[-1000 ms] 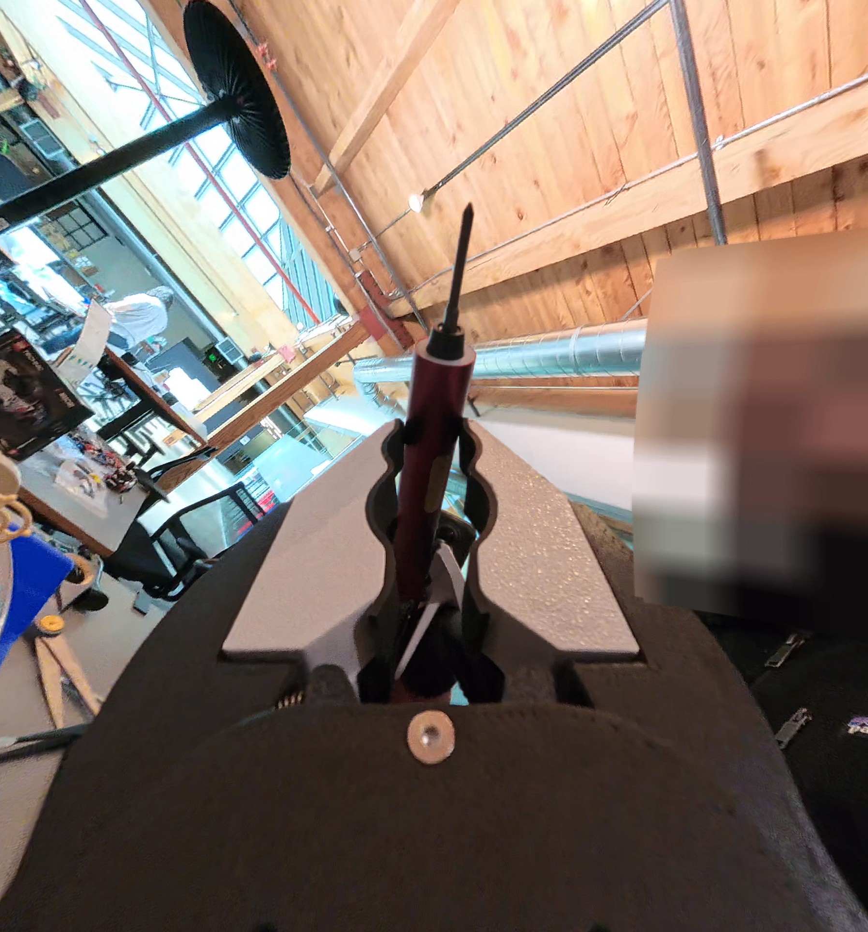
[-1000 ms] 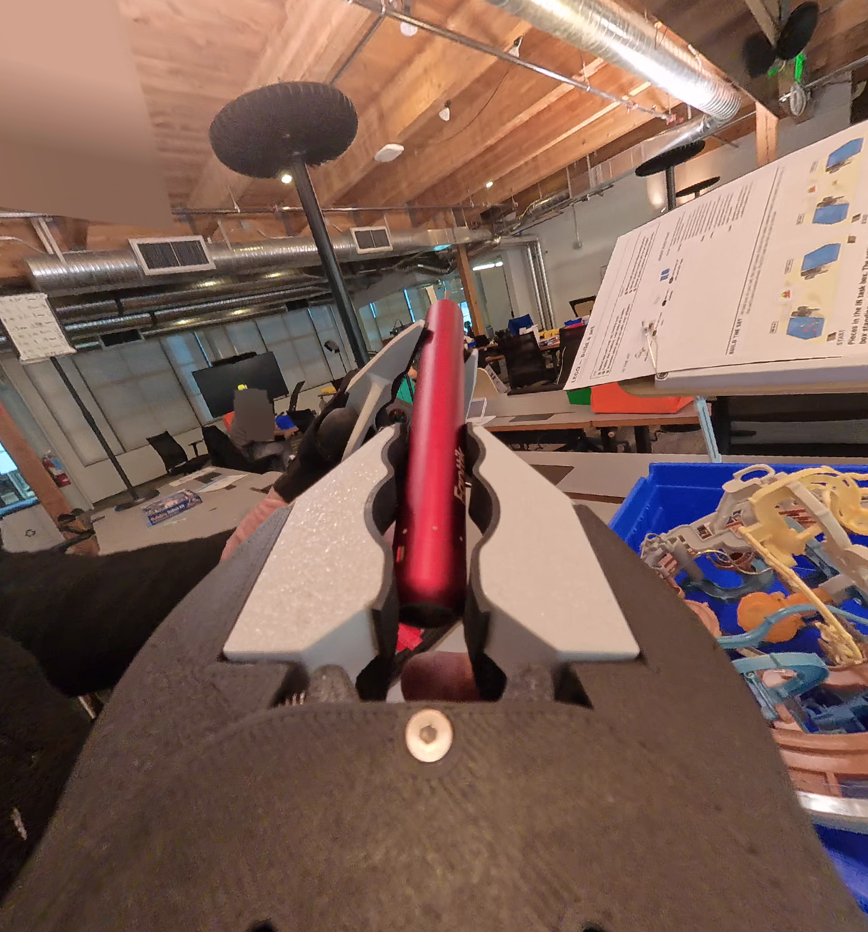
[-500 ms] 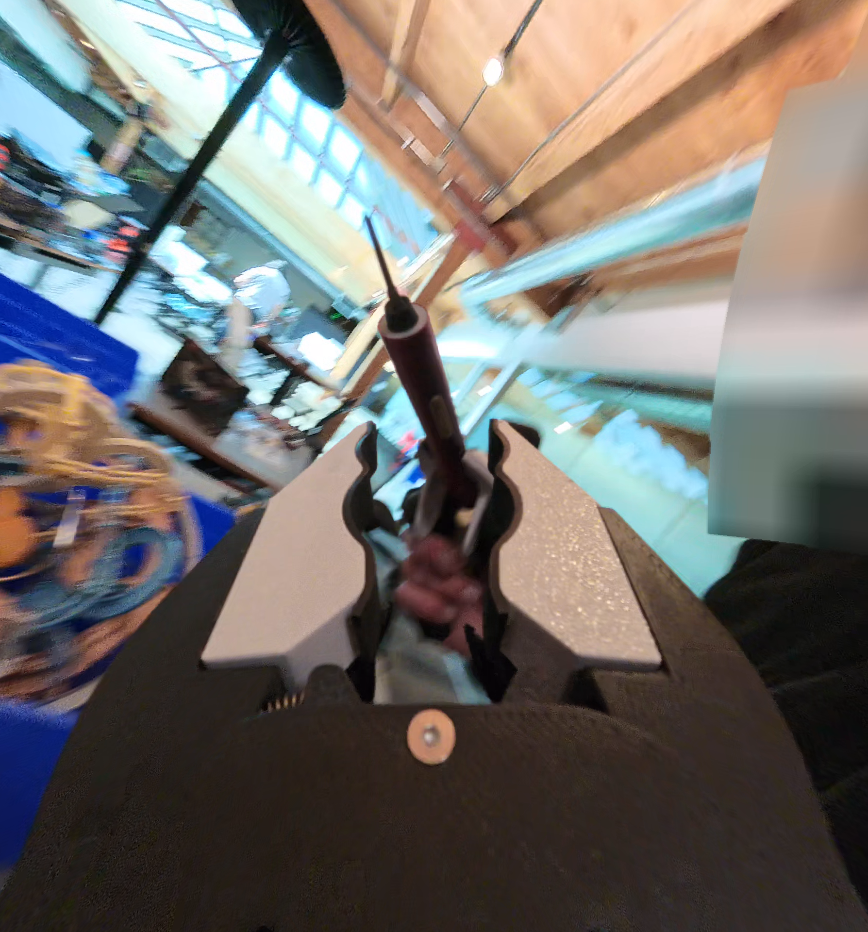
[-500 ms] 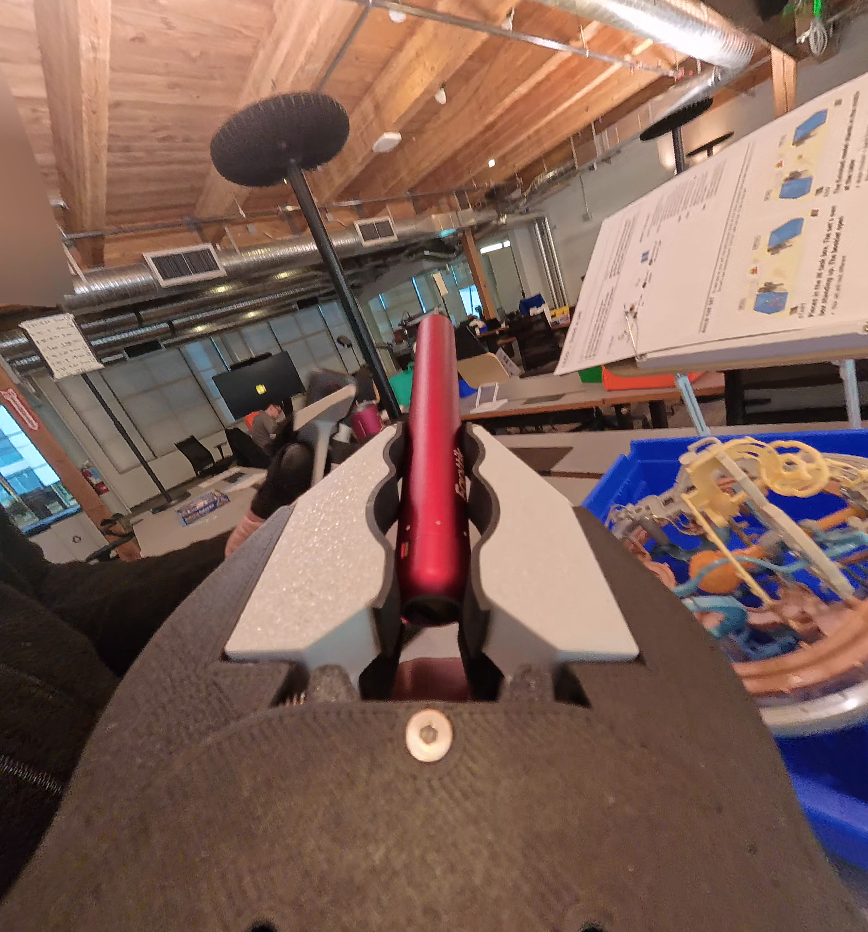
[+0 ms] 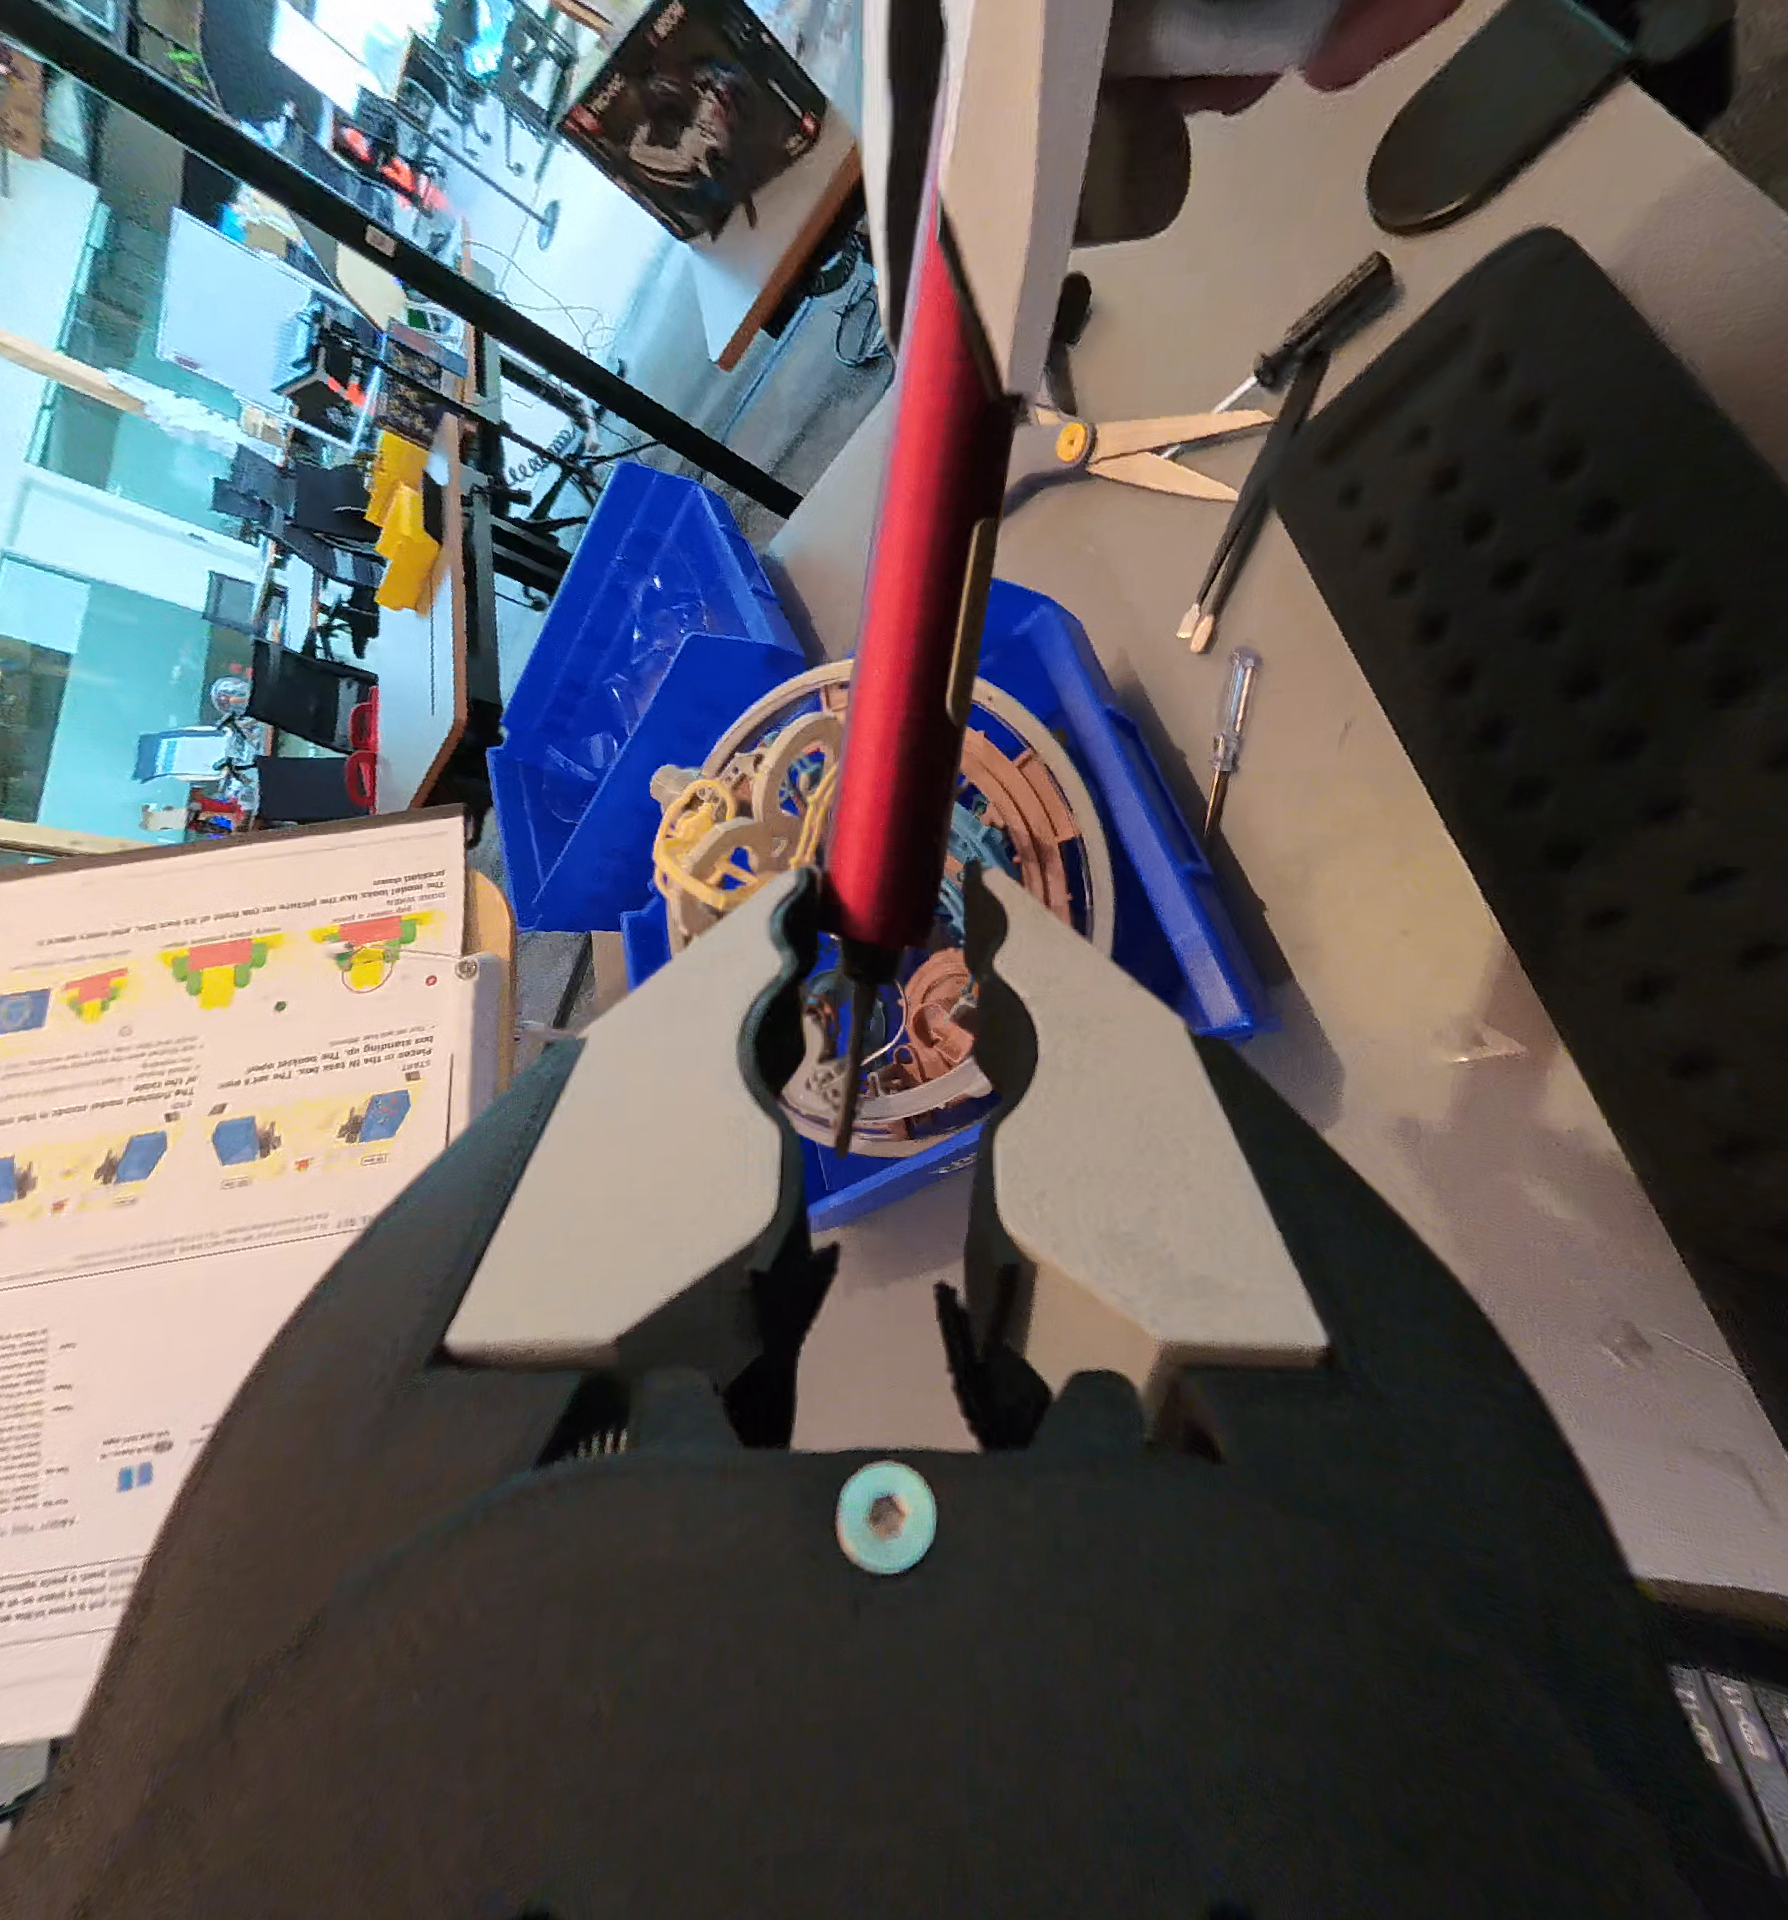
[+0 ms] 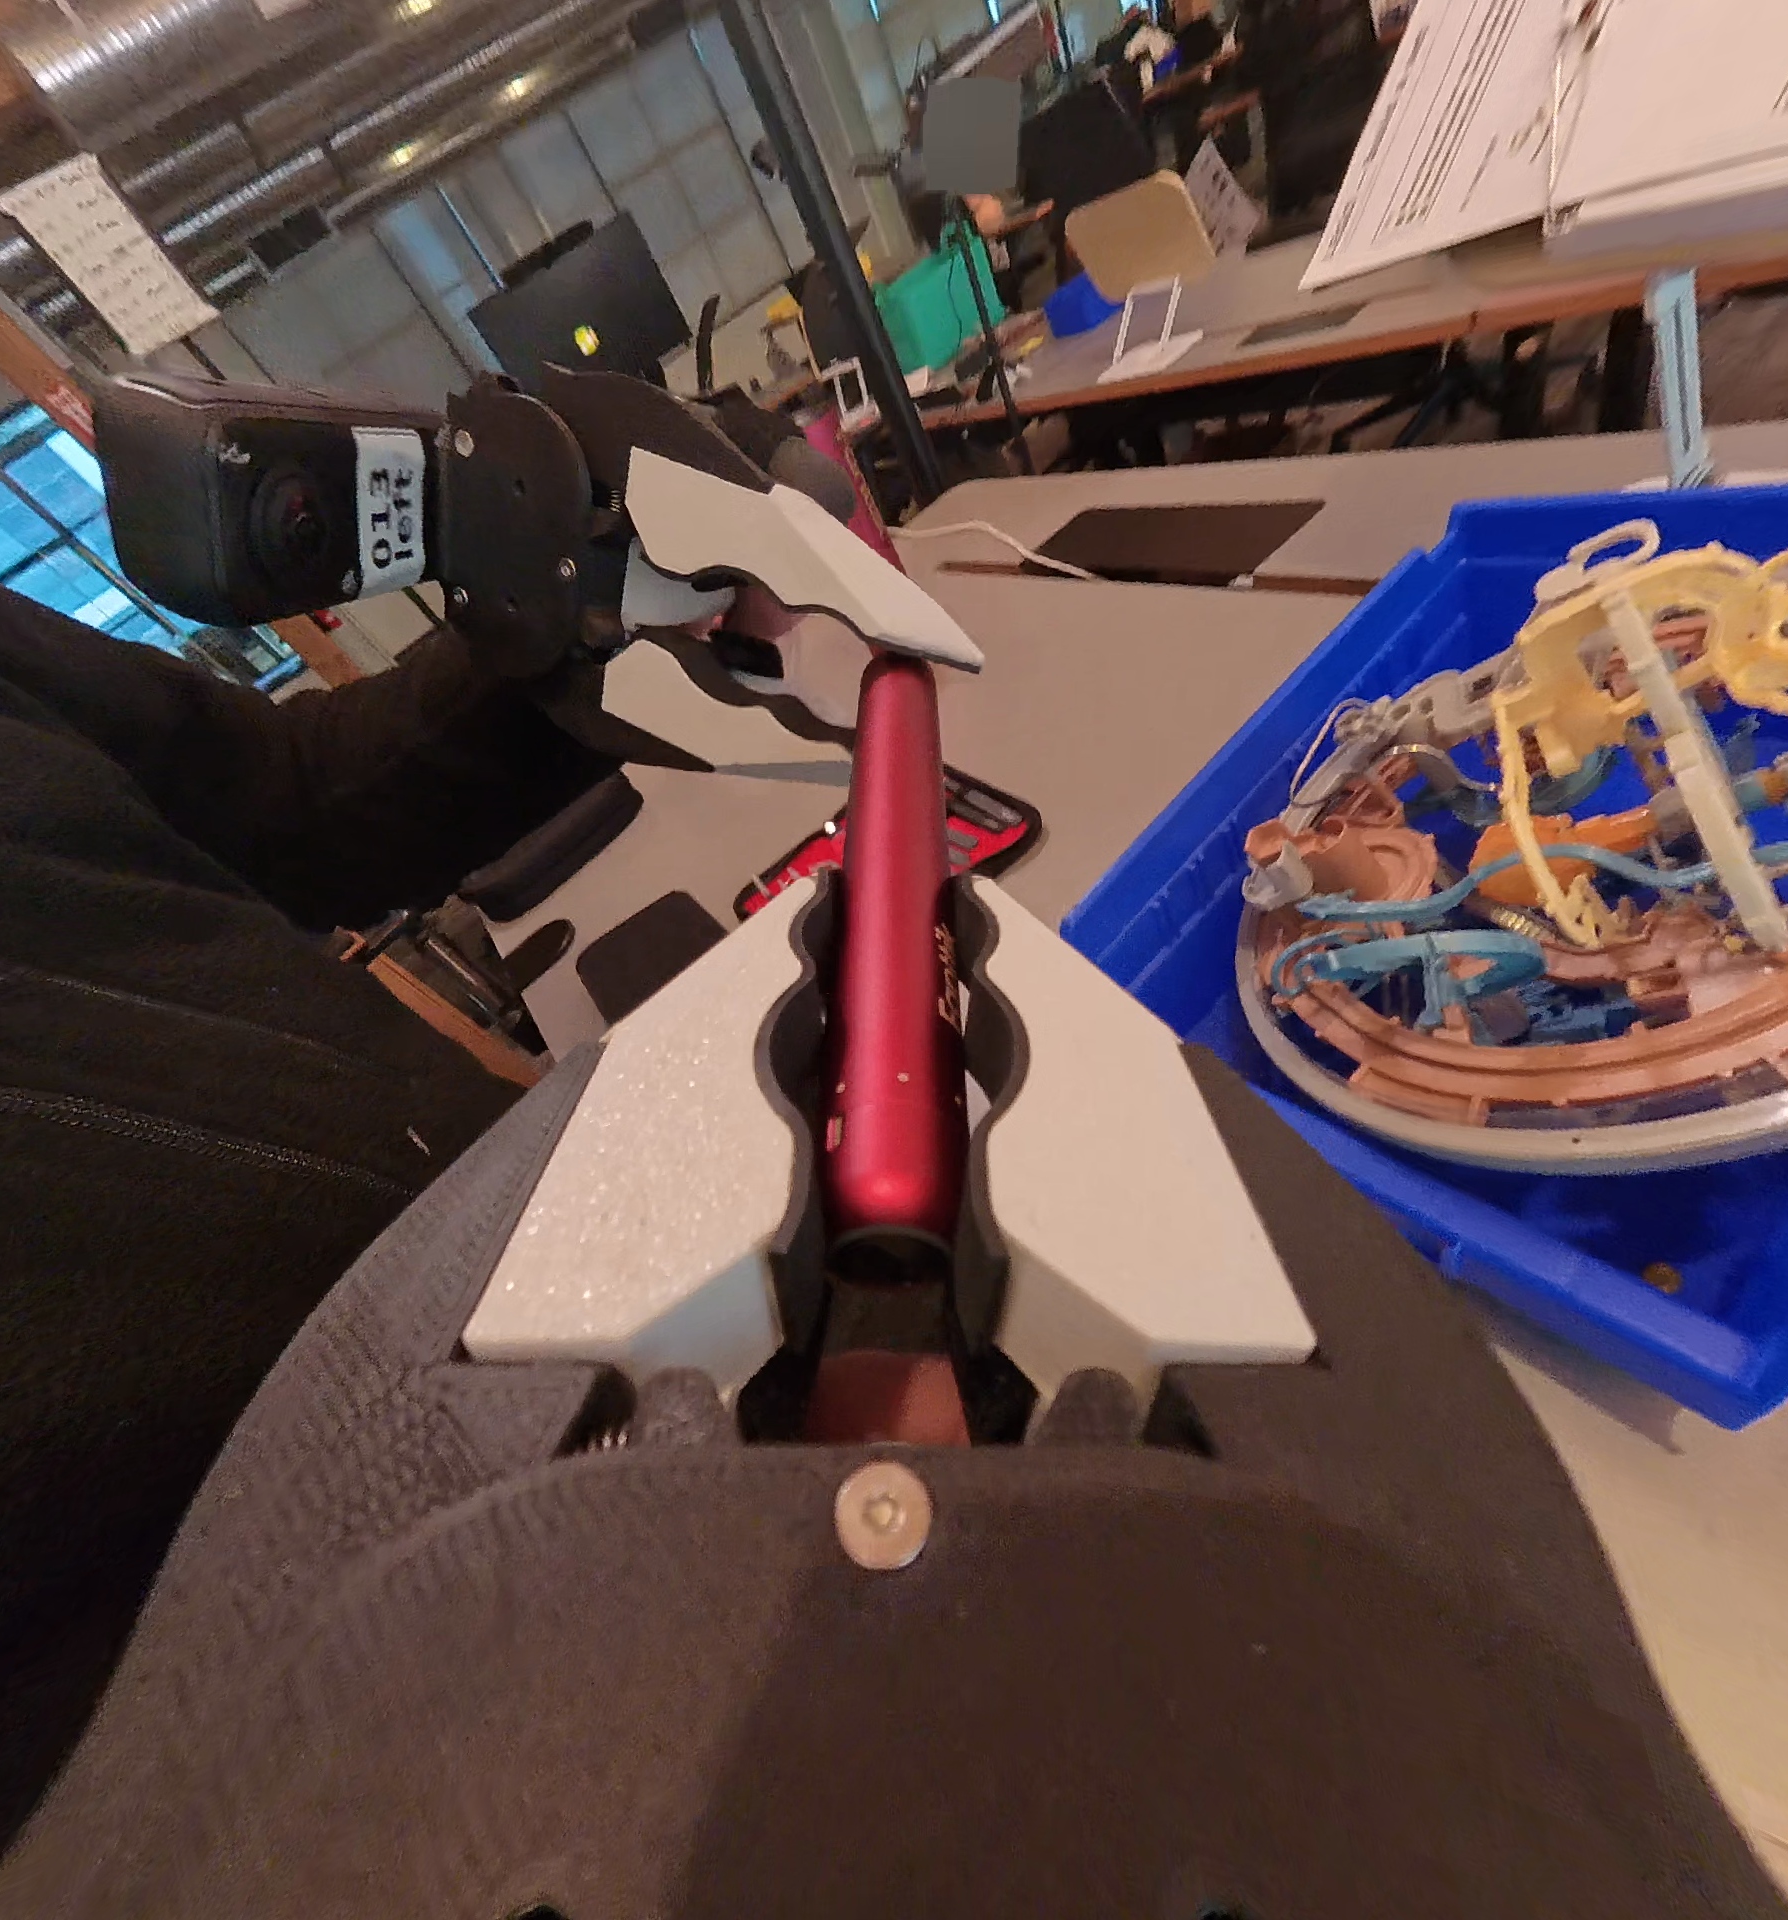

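Grey table [image 6: 1129, 665], large windows [image 6: 578, 218]

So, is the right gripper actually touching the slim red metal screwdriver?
Touching. The right wrist view shows the right gripper with its jaws shut against both sides of the slim red metal screwdriver, with no gap on either side.

One red screwdriver [image 5: 905, 644], two blue bins [image 5: 620, 665], one scissors [image 5: 1139, 442], perhaps two small screwdrivers [image 5: 1225, 727].
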### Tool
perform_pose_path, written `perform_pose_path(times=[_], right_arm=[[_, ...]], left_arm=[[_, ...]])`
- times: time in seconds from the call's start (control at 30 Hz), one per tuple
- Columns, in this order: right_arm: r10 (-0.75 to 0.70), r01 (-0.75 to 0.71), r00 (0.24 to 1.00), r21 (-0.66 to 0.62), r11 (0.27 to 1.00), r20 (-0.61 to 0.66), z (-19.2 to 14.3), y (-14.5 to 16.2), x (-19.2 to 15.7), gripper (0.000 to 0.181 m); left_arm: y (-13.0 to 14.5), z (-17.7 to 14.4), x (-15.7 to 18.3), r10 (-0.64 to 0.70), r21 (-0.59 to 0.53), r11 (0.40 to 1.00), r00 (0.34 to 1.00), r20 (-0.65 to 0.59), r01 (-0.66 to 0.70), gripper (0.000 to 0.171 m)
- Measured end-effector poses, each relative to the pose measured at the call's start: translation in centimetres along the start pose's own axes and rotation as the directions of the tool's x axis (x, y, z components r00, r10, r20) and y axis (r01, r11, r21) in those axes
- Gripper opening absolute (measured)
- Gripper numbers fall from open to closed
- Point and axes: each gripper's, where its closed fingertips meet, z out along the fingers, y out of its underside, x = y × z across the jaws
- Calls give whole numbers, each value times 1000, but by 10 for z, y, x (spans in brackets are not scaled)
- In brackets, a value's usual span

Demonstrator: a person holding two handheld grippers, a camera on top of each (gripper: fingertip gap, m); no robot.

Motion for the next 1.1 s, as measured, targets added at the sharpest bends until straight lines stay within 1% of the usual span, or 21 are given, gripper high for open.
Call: perform_pose_path(times=[0.03, 0.17, 0.27, 0.33, 0.4, 0.47, 0.57, 0.6, 0.67, 0.73, 0.87, 0.93, 1.0, 1.1], right_arm=[[5, -5, 1000, -23, 1000, -5, 1, 4, 1, 19], [30, -31, 999, -70, 997, -15, -2, 13, 3, 19], [39, -41, 999, -88, 995, -23, -6, 16, 4, 19], [40, -42, 999, -70, 997, -25, -10, 12, 2, 19], [42, -43, 999, -30, 999, -23, -14, 2, 0, 19], [57, -57, 998, 41, 998, 10, -19, -14, -7, 17], [39, -40, 999, 74, 996, 9, -25, -27, -9, 16], [36, -37, 999, 84, 996, 9, -27, -30, -9, 19], [43, -47, 999, 144, 988, 25, -33, -40, -11, 23], [37, -41, 999, 171, 984, 24, -37, -44, -12, 32], [73, -89, 994, 244, 966, 77, -38, -54, -15, 40], [100, -122, 991, 290, 949, 90, -40, -59, -12, 40], [115, -145, 987, 327, 934, 109, -43, -64, -11, 32], [122, -155, 986, 345, 926, 116, -42, -66, -9, 38]], left_arm=[[0, 2, 3, 3, -5, 1000, 1000, -9, -3, 21], [-3, 11, 16, -24, 5, 1000, 999, -36, 24, 20], [-6, 16, 20, -65, 48, 997, 997, -38, 67, 20], [-11, 15, 19, -122, 106, 986, 992, -36, 126, 21], [-17, 14, 20, -168, 167, 971, 985, -43, 173, 21], [-25, 14, 24, -204, 214, 953, 976, -70, 215, 21], [-35, 13, 24, -246, 281, 923, 965, -91, 262, 20], [-38, 11, 22, -257, 301, 913, 962, -95, 274, 20], [-42, 9, 18, -277, 331, 896, 955, -103, 295, 20], [-46, 5, 14, -303, 369, 869, 945, -126, 328, 20], [-55, 0, 9, -334, 428, 824, 929, -162, 371, 20], [-59, -3, 5, -351, 458, 798, 919, -177, 393, 20], [-63, -3, 4, -361, 477, 777, 911, -198, 411, 20], [-69, -3, 3, -386, 500, 739, 892, -234, 451, 19]])
